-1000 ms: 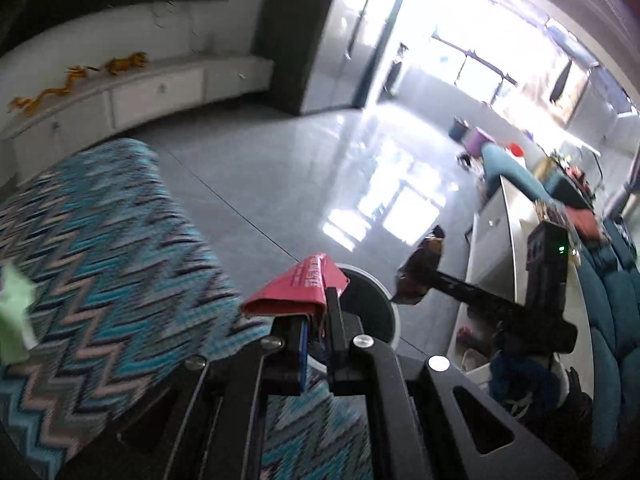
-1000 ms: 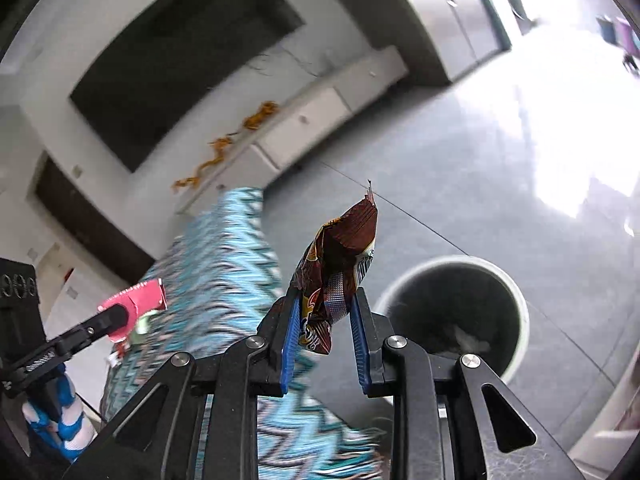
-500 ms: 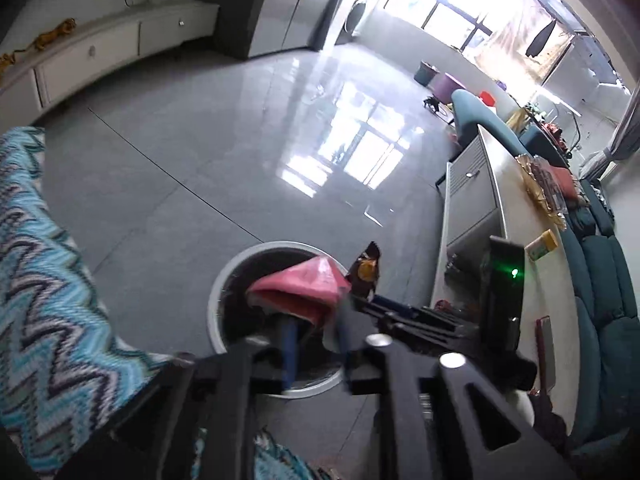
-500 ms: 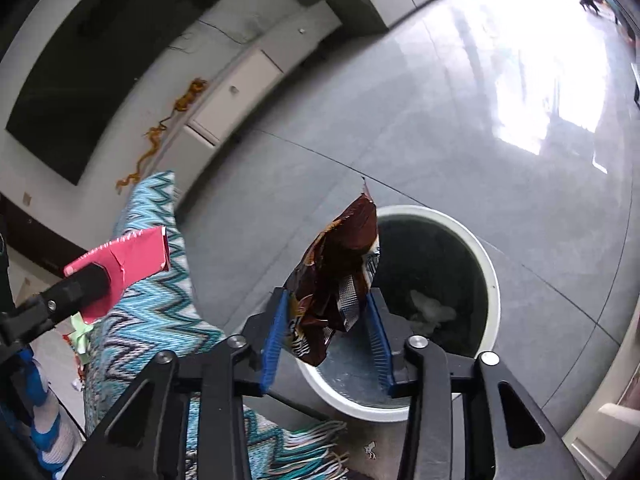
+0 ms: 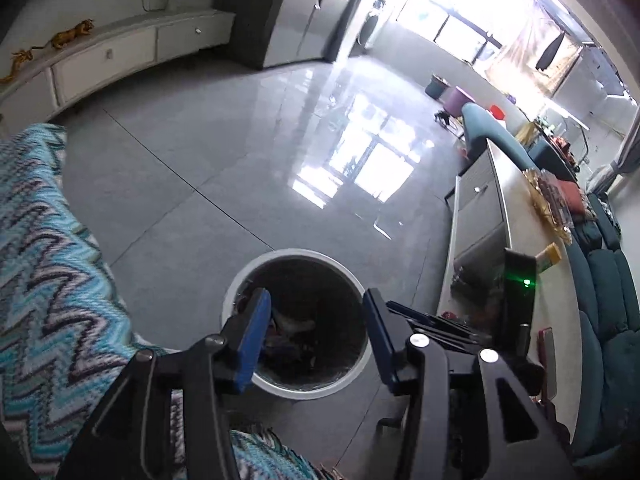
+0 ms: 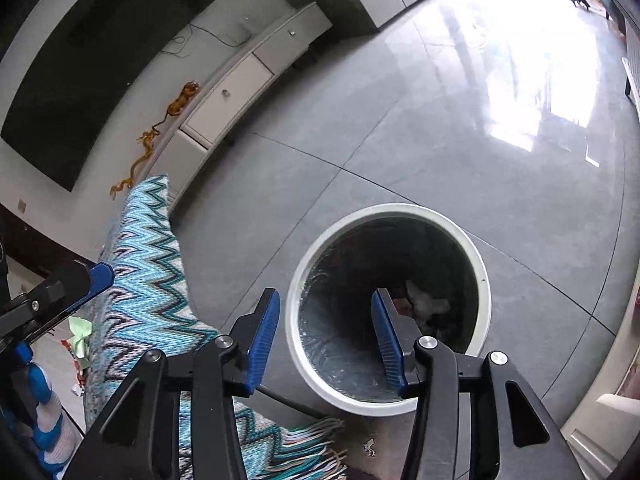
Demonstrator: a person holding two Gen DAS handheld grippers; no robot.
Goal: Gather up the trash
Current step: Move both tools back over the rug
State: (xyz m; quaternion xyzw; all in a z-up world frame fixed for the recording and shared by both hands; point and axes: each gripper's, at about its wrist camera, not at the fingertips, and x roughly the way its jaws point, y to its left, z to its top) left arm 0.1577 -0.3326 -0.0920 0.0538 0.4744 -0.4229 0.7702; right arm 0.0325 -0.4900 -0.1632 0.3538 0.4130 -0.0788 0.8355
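Left gripper [image 5: 316,332]: jaws have just been opening, now apart, nothing between them. It hangs over the near rim of the trash bin [image 5: 240,280]; dark wrappers lie inside. Zigzag blanket [image 6: 148,272] at left, with green scrap [image 6: 80,334] and other litter on the floor beyond it. Right gripper [image 6: 326,336]: jaws likewise just opened, empty, bin mouth directly ahead and below. Remaining trash lies left of both; the left gripper looks nearer, judging by position.
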